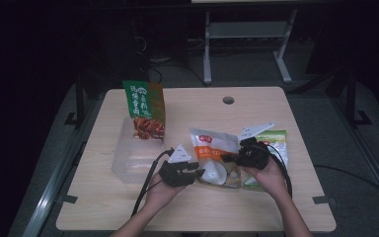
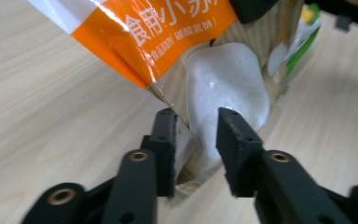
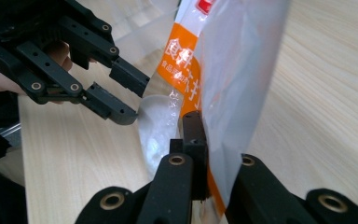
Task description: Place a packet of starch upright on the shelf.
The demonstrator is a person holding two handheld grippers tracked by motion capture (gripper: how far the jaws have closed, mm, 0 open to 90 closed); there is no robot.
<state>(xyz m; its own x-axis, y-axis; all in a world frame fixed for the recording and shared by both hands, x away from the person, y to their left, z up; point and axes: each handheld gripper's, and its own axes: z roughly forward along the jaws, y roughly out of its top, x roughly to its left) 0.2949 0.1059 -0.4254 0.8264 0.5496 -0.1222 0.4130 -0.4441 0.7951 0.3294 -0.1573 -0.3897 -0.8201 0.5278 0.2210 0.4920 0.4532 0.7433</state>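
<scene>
Dimly lit room, pale wooden table (image 1: pixel 128 207) — right tool (image 3: pixel 204 140) clamps orange packet (image 1: pixel 212 148), left tool (image 2: pixel 196 140) apart.

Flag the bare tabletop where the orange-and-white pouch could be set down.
Free: the far strip around the cable hole, the right edge past the green packet, and the near edge by the forearms. Crowded: the middle, where the left gripper, right gripper and orange-and-white pouch meet, and the left, with the clear bin and upright green bag.
</scene>
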